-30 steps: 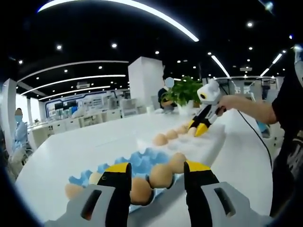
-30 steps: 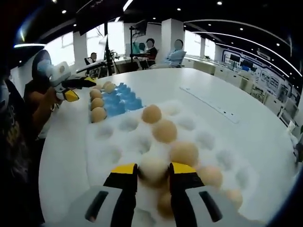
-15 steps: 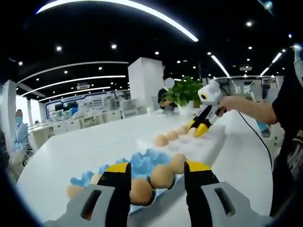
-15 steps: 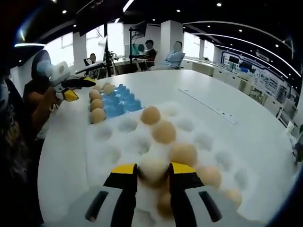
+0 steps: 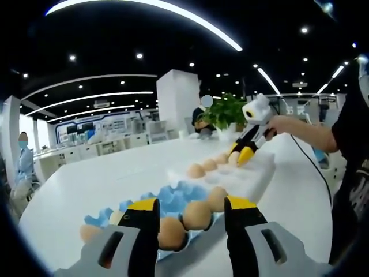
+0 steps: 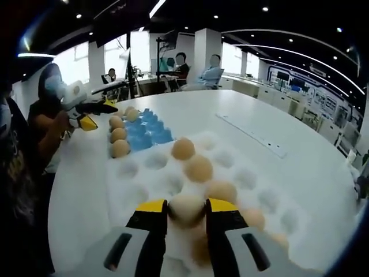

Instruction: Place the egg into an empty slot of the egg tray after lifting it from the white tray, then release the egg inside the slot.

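Right gripper [image 6: 186, 214] fingers [image 6: 151, 211] pinched on a pale egg [image 6: 185, 206], just above the white tray [image 6: 138, 190]. Left gripper [image 5: 190, 214] fingers [image 5: 143, 214] wide apart, holding nothing, above eggs in the blue egg tray [image 5: 170, 198] on the counter [image 5: 104, 179].

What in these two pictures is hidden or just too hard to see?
- Right gripper view: the underside of the held egg, covered by the right gripper fingers, so whether it has left the white tray is unclear.
- Right gripper view: the blue egg tray is small and far, so its empty slots cannot be counted.
- Left gripper view: the blue egg tray's near slots sit behind the left gripper fingers.
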Tool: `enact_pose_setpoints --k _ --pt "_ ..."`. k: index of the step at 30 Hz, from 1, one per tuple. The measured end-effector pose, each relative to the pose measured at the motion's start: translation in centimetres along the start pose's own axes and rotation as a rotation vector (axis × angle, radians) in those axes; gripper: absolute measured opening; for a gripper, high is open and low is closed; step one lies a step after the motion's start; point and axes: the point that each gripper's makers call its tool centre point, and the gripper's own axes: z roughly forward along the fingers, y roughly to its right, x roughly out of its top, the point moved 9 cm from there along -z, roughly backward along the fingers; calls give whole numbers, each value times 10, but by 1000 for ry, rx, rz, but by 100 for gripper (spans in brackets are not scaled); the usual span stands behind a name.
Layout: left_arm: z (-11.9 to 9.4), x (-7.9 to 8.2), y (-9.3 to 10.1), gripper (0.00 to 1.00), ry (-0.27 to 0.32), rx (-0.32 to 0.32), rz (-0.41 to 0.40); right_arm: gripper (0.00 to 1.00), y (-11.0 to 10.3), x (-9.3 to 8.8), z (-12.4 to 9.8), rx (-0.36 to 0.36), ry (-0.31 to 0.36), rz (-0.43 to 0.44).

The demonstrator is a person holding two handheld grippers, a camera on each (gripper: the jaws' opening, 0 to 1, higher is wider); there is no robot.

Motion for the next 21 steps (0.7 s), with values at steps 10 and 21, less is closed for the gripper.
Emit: enact_pose_setpoints --k 10,21 --pt "0 0 4 46 -3 -11 2 27 -8 10 -3 -10 22 -10" --pt "1 -1 8 47 2 -22 0 27 -20 22 -3 10 53 -27"
